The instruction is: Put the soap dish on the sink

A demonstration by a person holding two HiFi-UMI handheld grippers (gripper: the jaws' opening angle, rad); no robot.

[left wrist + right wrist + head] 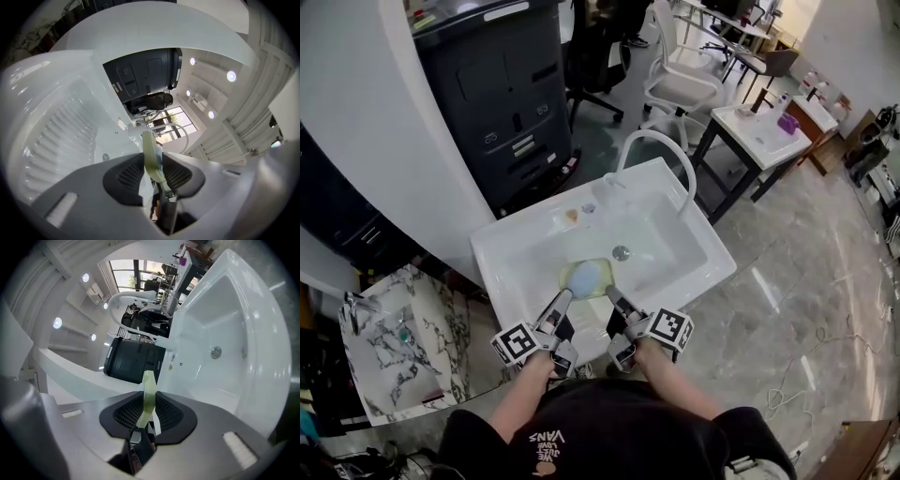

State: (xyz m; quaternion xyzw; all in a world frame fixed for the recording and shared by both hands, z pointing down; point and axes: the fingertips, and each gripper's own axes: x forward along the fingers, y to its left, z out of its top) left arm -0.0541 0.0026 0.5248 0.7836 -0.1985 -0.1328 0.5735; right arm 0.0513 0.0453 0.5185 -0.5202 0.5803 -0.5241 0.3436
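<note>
Soap dish (588, 277) hangs over the basin of the sink (525, 225), near its front. The left gripper (566, 296) fingers clench its left rim and the right gripper (612, 298) fingers its right rim. The back ledge lies straight ahead, probably equally near both.

The left forearm (521, 397) and right forearm (680, 384) reach forward side by side. The left gripper (566, 296) and right gripper (612, 296) point about level and angle inward toward each other. Each has its jaws clamped on the dish (589, 276) rim, one on either side.
</note>
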